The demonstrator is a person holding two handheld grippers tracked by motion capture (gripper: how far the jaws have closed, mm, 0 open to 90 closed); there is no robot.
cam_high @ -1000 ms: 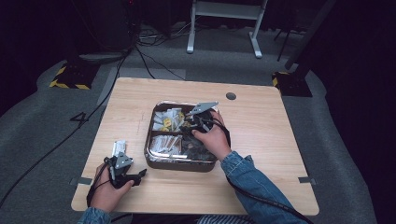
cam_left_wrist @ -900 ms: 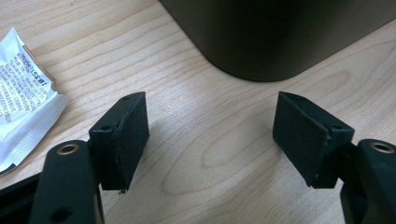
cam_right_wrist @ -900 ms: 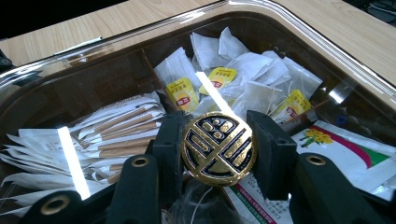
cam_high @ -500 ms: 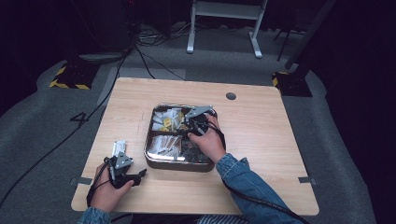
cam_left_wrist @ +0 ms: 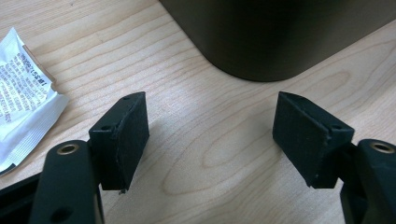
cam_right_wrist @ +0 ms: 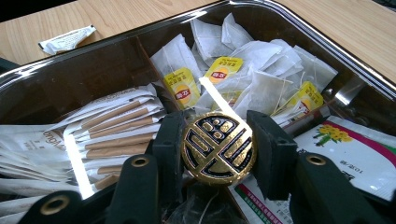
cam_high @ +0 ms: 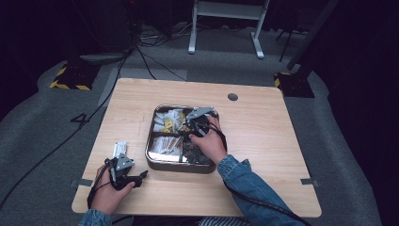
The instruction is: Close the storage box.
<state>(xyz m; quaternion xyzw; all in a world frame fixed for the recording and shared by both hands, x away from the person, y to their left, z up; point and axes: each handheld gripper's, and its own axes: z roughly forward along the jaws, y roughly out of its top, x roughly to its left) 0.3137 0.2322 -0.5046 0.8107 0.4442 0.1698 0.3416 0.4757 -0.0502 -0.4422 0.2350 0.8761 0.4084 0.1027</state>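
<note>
My right tongs (cam_right_wrist: 218, 148) are clamped on a round gold-and-black disc with an embossed pattern (cam_right_wrist: 218, 148) — I hold it just above the shiny metal compartment tray (cam_high: 155, 162) in the middle of the pale wooden worktop (cam_high: 263, 136). Behind the disc lie white tea bags with yellow tags (cam_right_wrist: 261, 74); beside them is a stack of white-and-brown stick sachets (cam_right_wrist: 116, 126). My left tongs (cam_left_wrist: 210, 140) rest spread wide on the worktop near the tray's corner — nothing between the pads, and a white printed sachet (cam_left_wrist: 23, 93) lies just beside them.
</note>
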